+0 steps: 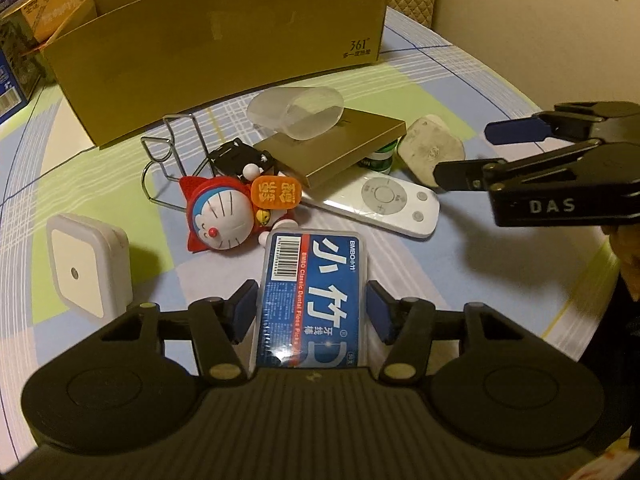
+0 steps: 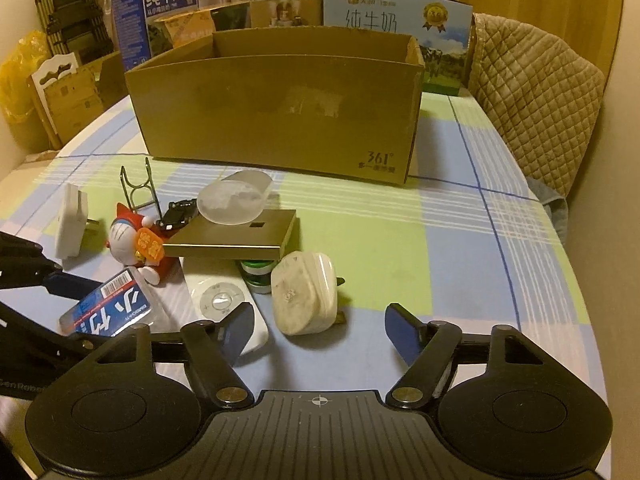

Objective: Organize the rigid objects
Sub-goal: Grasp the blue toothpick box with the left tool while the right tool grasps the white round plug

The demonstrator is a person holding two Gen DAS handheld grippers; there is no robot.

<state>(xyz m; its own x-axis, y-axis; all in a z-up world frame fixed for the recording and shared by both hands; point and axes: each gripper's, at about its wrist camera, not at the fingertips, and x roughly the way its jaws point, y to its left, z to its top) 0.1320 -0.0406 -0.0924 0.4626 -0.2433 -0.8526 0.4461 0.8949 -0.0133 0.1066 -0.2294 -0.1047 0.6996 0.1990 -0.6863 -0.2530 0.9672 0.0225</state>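
Observation:
My left gripper [image 1: 312,310] is shut on a blue dental floss box [image 1: 314,296], which also shows in the right wrist view [image 2: 110,306]. My right gripper [image 2: 320,330] is open and empty, just before a dirty white plug adapter [image 2: 304,292]. It enters the left wrist view [image 1: 464,152] from the right, near the adapter [image 1: 430,150]. A pile lies on the table: a Doraemon toy [image 1: 222,216], a white remote [image 1: 384,206], a gold flat box [image 1: 340,148] with a clear plastic cup [image 1: 296,112] on it, a green bottle [image 2: 258,274], a wire rack [image 1: 168,160]. An open cardboard box [image 2: 280,108] stands behind.
A white night-light plug [image 1: 90,264] lies left of the pile. Milk cartons [image 2: 392,28] stand behind the cardboard box. A quilted chair [image 2: 532,100] is at the right. The table has a checked cloth [image 2: 440,240].

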